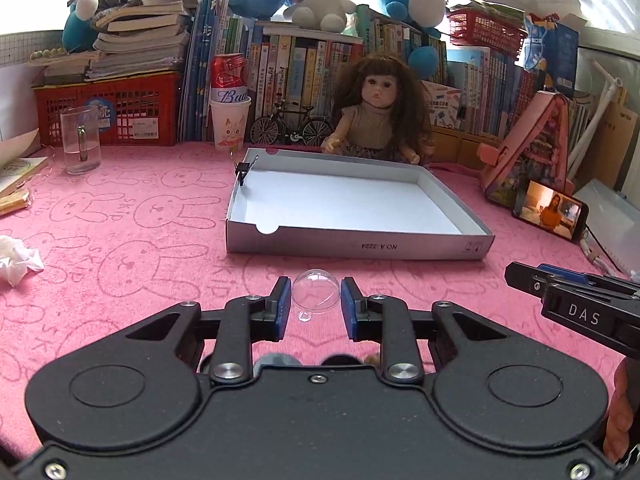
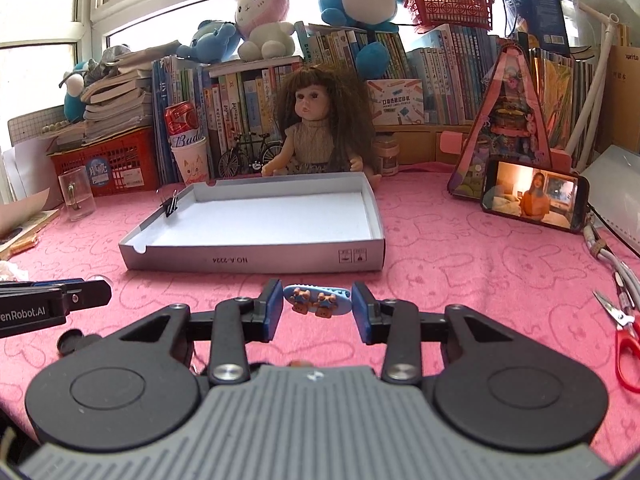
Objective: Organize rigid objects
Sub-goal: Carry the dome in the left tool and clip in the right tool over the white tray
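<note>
Setting: a pink bunny-print cloth is spread over a desk, with books, plush toys and a doll lined up along the back.

Box: a shallow grey cardboard box with a white floor is placed mid-desk, just beyond both tools; nothing is seen inside it, and a black binder clip is clamped on its far left wall.

Left gripper: its blue pads are spread apart, one on each side of a clear plastic dome that rests on the cloth; nothing is squeezed yet, and small gaps appear on both sides.

Right gripper: its jaws are likewise held wide around a blue hair clip with two small bears, which lies on the cloth just in front of the box; no contact can be seen.

Task stage: judged to be just ahead of two pickups, with the box as the likely destination.

Risk, dome: the smooth curved shell could be squirted forward out of closing pads, or cracked if pinched hard.

Risk, hair clip: being flat and low, it may be missed or tipped if the pads close above it.

Risk, collision: the two tools sit close together, so they might be knocked together on the way to the box.
</note>
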